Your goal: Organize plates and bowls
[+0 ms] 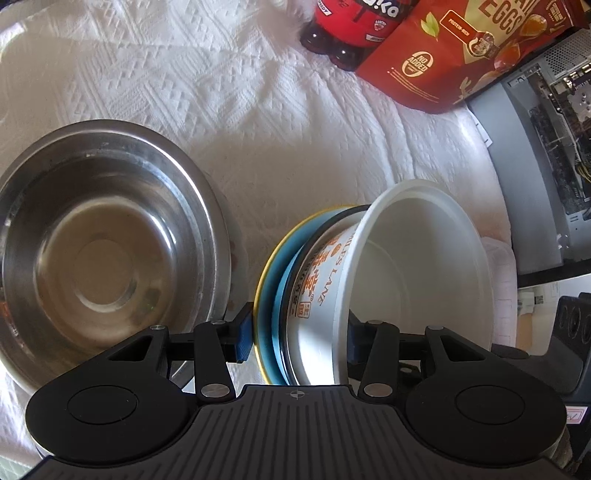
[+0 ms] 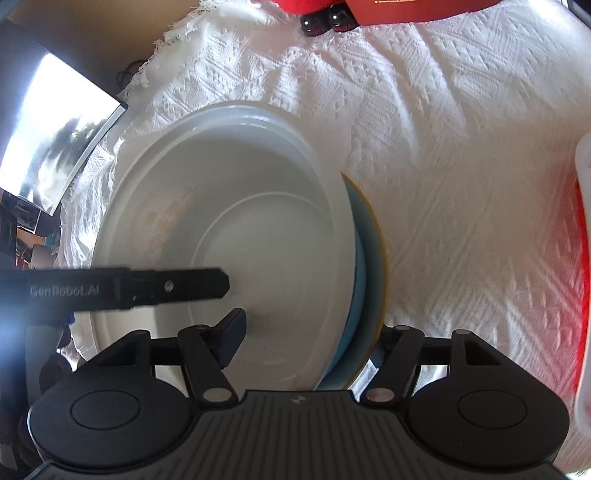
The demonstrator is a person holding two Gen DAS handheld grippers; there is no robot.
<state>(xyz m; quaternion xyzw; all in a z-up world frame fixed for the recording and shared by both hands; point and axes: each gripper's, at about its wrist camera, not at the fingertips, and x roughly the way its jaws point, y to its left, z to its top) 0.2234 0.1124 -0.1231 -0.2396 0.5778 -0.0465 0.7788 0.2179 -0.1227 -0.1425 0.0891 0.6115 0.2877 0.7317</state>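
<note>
A white paper bowl (image 1: 406,258) with orange print is nested in a blue bowl with a yellow rim (image 1: 267,295). The stack is tilted on its side. My left gripper (image 1: 297,332) is shut across both bowls, one pad on the blue bowl's outside, the other inside the white bowl. My right gripper (image 2: 306,339) is shut on the same stack: one pad inside the white bowl (image 2: 240,229), the other behind the blue bowl (image 2: 371,266). The left gripper's finger (image 2: 147,286) shows inside the white bowl. A steel bowl (image 1: 103,243) sits upright to the left.
A white woven cloth (image 1: 240,110) covers the surface. A red drink bottle (image 1: 351,29) and a red egg snack bag (image 1: 461,51) lie at the far edge. An open computer case (image 1: 546,147) stands to the right. A red and white object (image 2: 583,258) sits at the right edge.
</note>
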